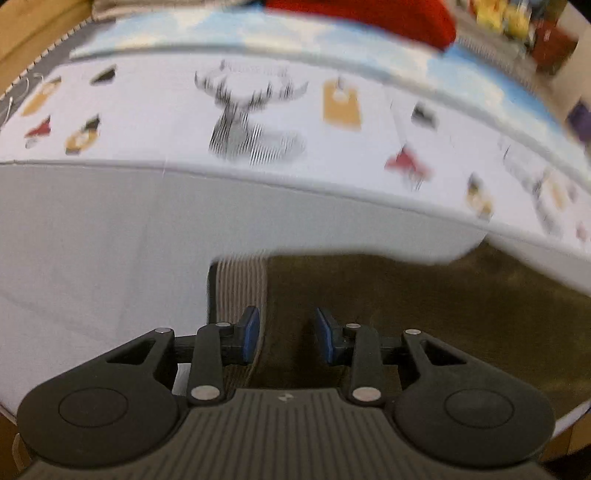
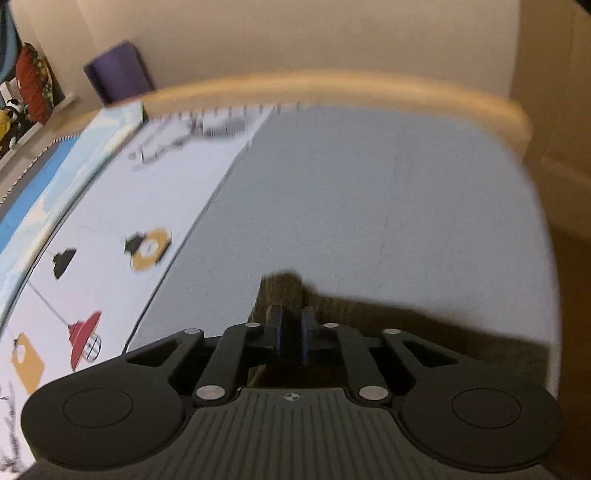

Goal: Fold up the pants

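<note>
**Olive pants at the bed's near edge, 1 gripper spread, 1 pinching**

The left wrist view shows what the right one lacks: the ribbed beige waistband [image 1: 240,284] of the pants [image 1: 424,314], running as a striped strip along the garment's left edge. The left gripper [image 1: 286,334] hangs just above that strip with its 2 blue-padded fingers [image 1: 251,328] spread apart; the left pad sits over the waistband and the right pad over the olive cloth, and nothing is held between them. Beyond lie a plain white sheet [image 1: 92,240], a patterned cover [image 1: 166,122] printed with lamps and a striped deer head, and a red cushion [image 1: 369,14] at the far edge.

The right wrist view alone shows a grip. The right gripper [image 2: 291,332] has its 2 pads drawn close together on a fold of the pants [image 2: 284,291], which rises as a small dark peak between and ahead of the fingers. The cloth trails off to the right across the pale grey sheet [image 2: 369,203]. This view also takes in a wooden bed frame [image 2: 369,88], a purple box [image 2: 118,72] against the wall, and the patterned cover [image 2: 110,221] on the left.

The pants are dark olive-brown with a soft, slightly fuzzy surface. They lie on the sheet at the near side of the bed. Both views are blurred.
</note>
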Available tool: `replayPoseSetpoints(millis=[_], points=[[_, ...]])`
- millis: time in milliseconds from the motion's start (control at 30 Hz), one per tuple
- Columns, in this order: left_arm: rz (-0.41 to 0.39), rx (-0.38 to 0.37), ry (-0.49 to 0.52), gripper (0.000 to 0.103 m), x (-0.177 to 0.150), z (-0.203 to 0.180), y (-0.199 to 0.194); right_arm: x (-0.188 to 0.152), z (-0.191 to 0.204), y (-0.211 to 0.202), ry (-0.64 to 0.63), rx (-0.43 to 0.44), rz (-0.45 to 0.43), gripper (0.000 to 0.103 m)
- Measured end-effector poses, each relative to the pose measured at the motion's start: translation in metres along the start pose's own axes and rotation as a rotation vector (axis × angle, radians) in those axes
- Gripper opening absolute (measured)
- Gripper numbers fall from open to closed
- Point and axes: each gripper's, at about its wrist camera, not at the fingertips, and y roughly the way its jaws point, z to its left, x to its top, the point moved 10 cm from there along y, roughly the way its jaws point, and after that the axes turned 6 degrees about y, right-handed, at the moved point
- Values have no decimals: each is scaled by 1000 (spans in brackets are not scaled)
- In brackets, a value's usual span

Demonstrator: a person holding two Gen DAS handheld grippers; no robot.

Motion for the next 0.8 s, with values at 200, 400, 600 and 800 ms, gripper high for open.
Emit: replayPoseSetpoints(millis=[200,400,600,800], points=[[119,109,-2,38,-19,21,20,-89,156,-113,-416,682,111,14],[119,130,24,38,-16,18,20,-273,234,-227,-903,1169,397,12],[121,148,58,38,-14,19,24,-385,252,-257,-1093,1219,626,19],[124,128,48,39,-15,21,27,-434,258,-261,-1164,1186,749,27]])
